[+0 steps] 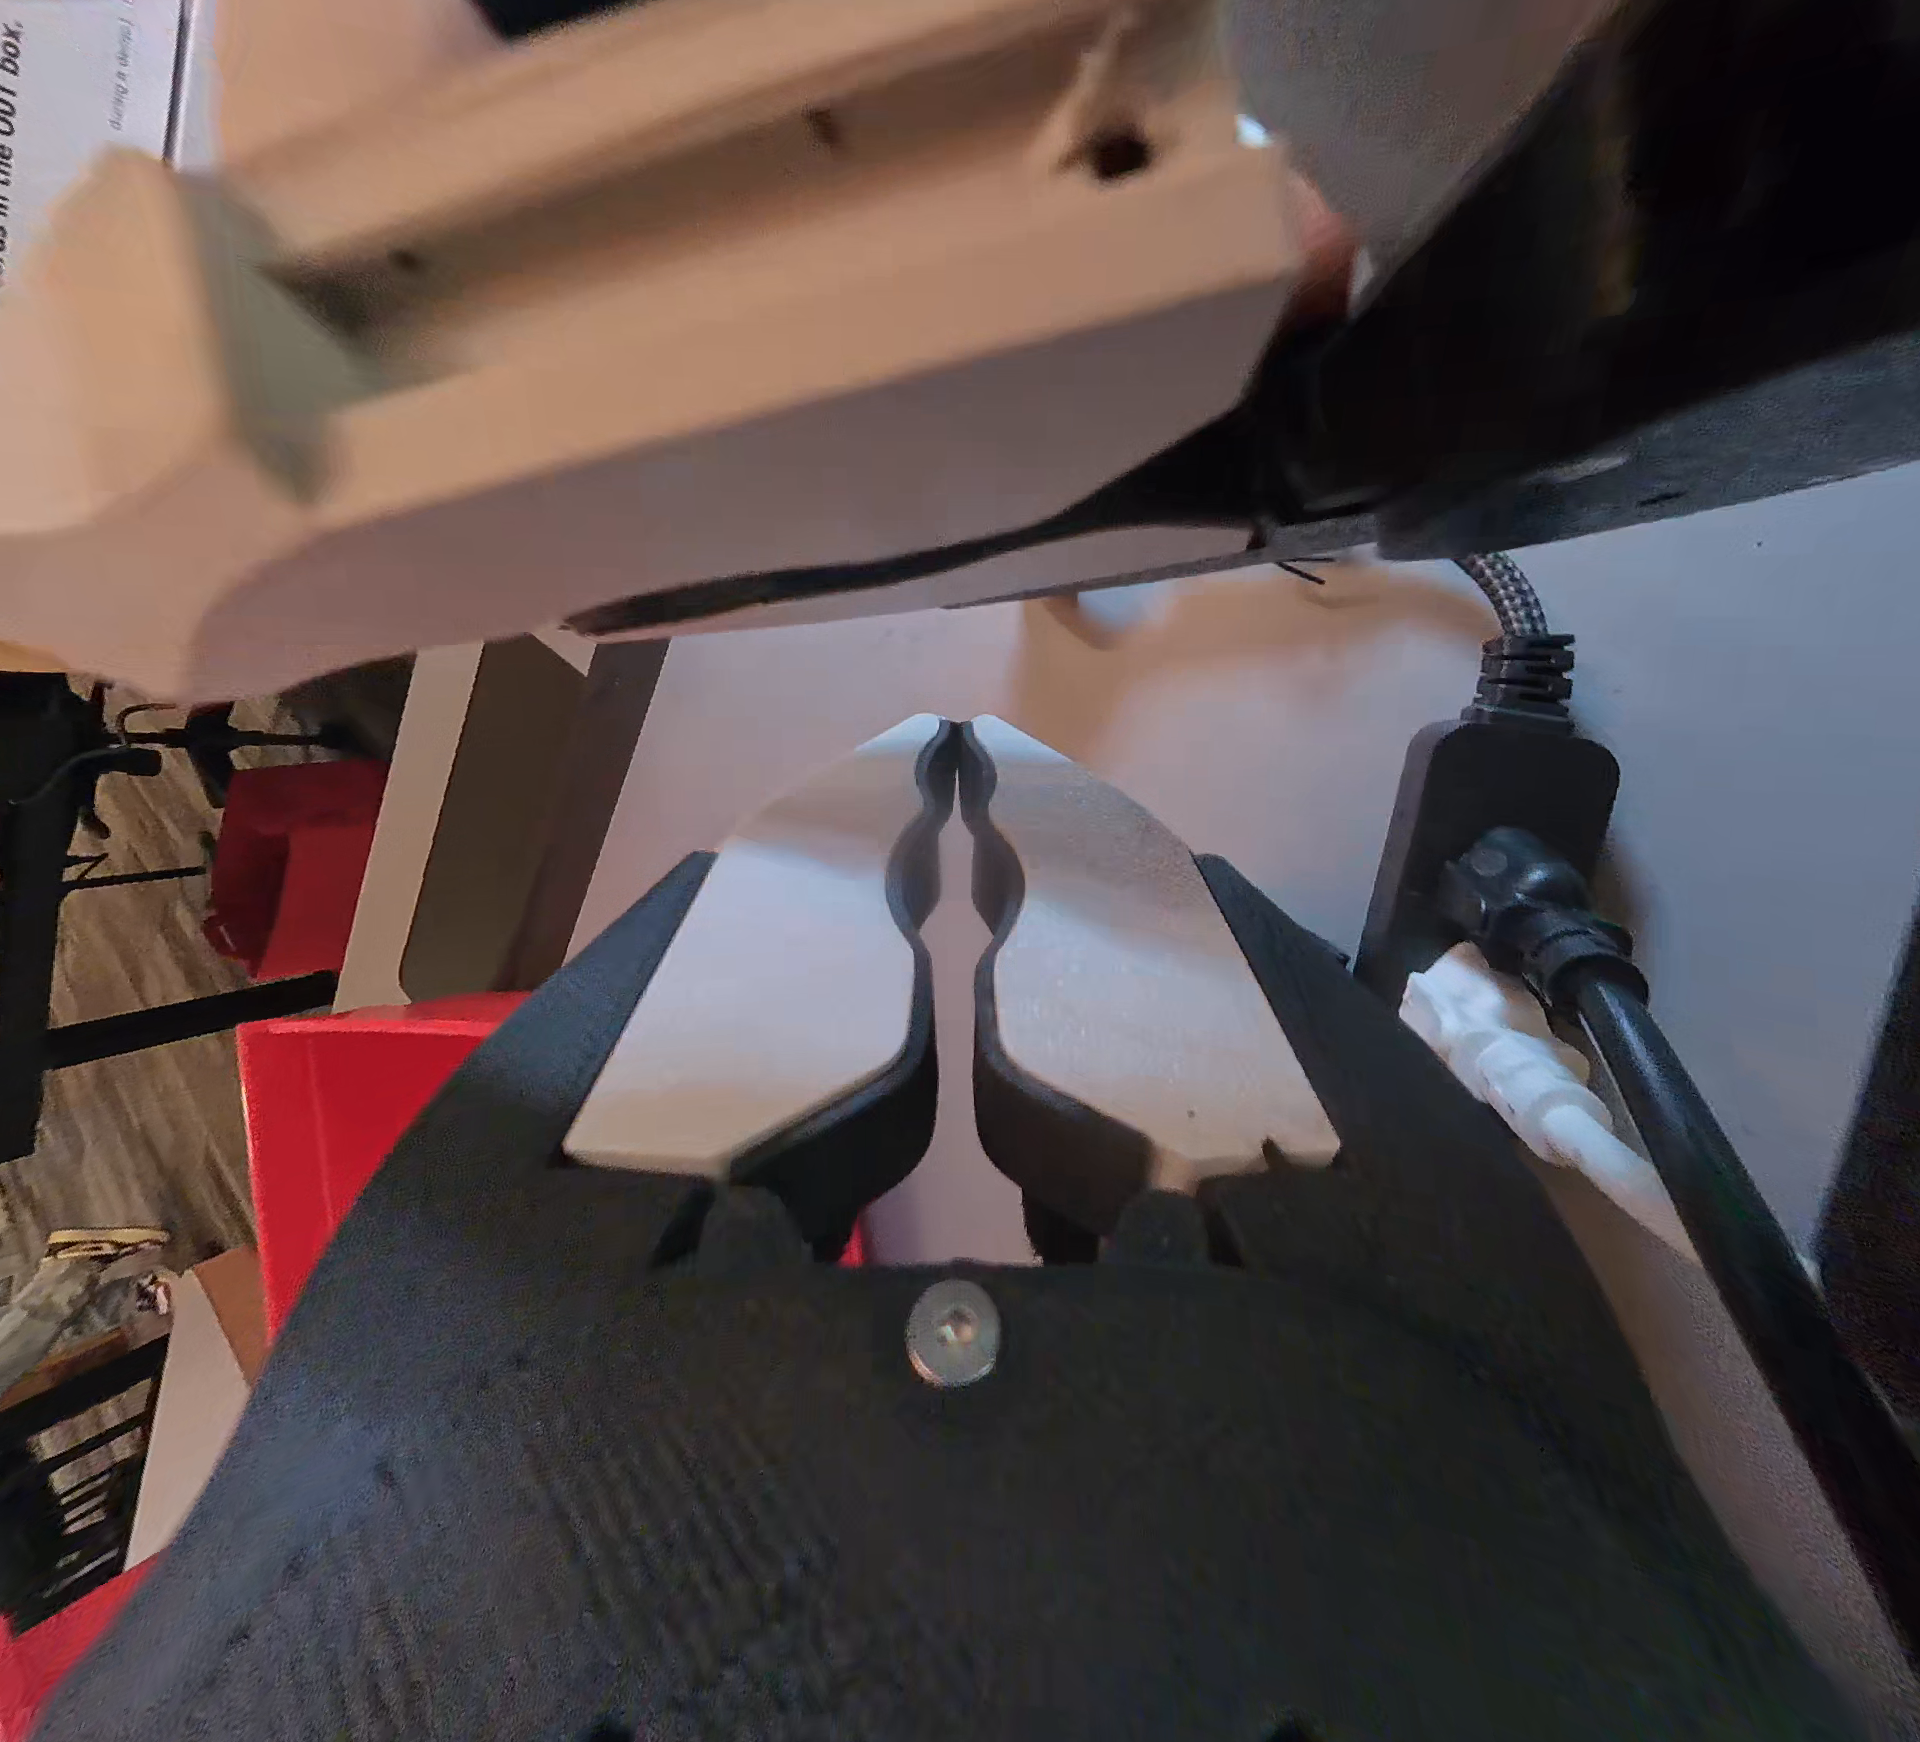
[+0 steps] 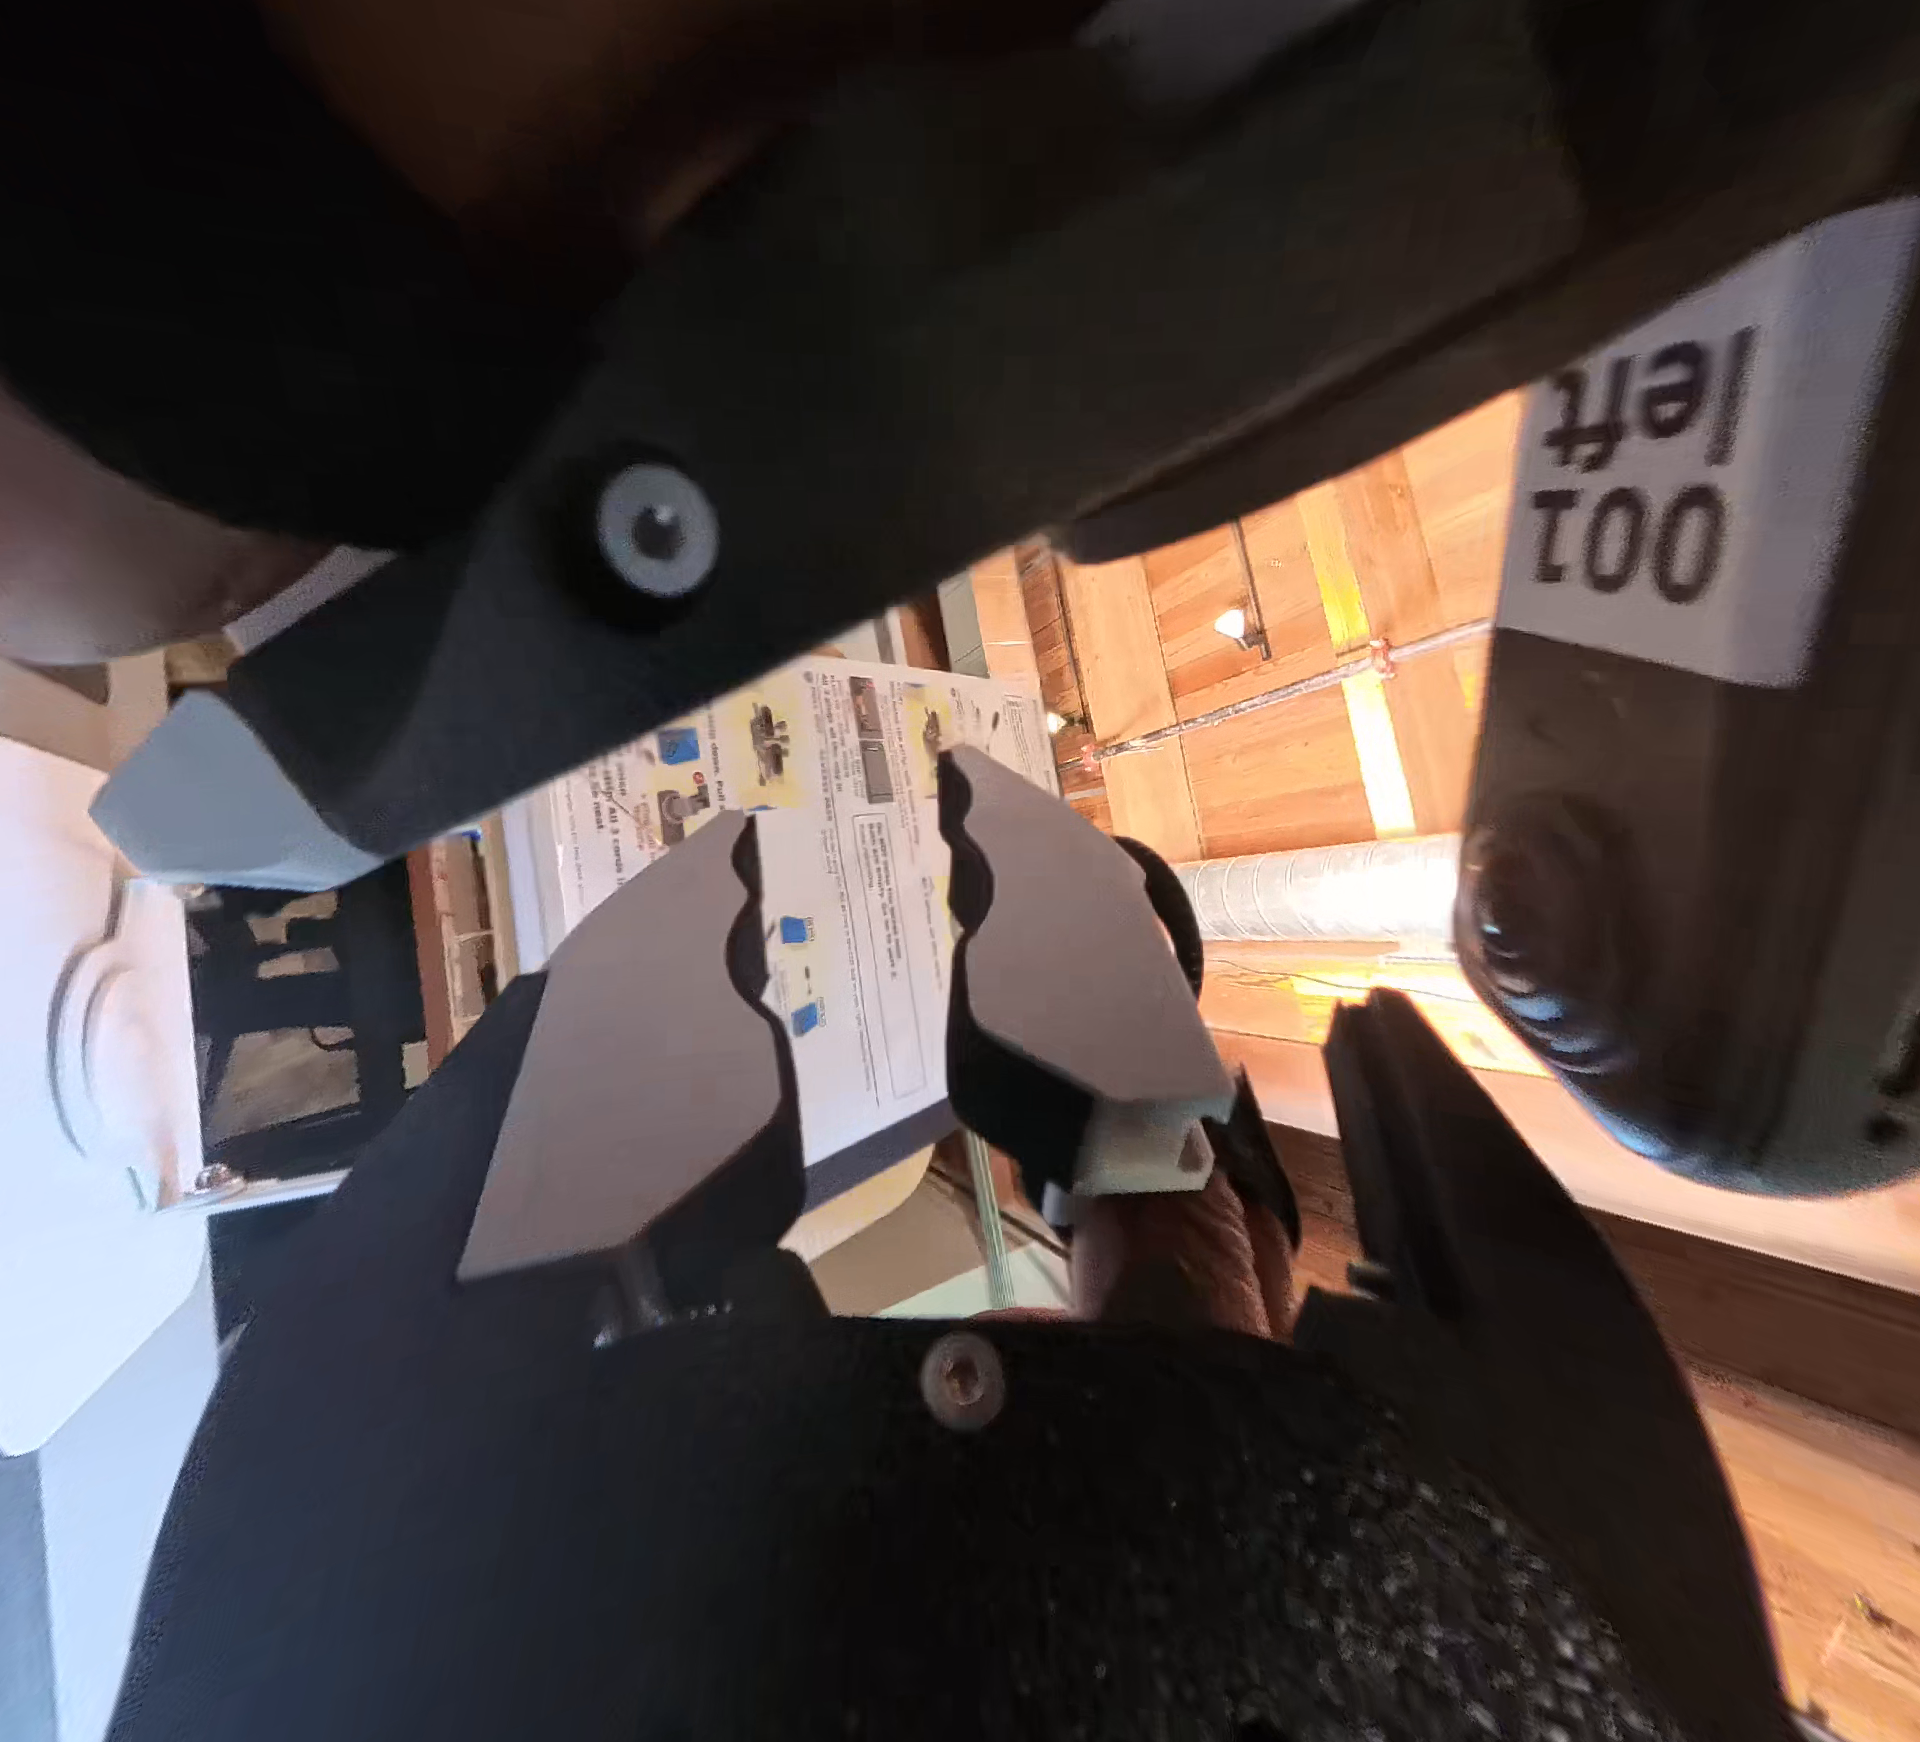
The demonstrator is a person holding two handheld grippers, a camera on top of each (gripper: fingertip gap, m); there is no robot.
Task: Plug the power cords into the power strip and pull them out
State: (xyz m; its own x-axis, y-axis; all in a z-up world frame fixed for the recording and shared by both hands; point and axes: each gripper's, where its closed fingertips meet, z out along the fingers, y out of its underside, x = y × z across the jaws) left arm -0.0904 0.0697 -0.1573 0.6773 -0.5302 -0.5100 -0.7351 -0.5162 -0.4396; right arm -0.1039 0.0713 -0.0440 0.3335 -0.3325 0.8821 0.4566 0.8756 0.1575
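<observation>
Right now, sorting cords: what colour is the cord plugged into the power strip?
Black cord, beside a white one; left wrist view.

Black power strip (image 1: 1475, 851), black-and-white braided cable (image 1: 1512, 596), black cord (image 1: 1683, 1100), white cord (image 1: 1507, 1058), red box (image 1: 322, 1142), grey-and-black fingers (image 1: 790, 986)

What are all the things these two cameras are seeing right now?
Power strip: one, black, on the white table, right side of left wrist view.
Black cord: one, plugged into the strip.
White cord: one, beside the black plug.
Braided cable: one, grey, leaving the strip's far end.
Red box: one, left of the table.
Printed sheet: one, white, right wrist view centre.
Left tool: shut, empty.
Right tool: open, empty.
</observation>
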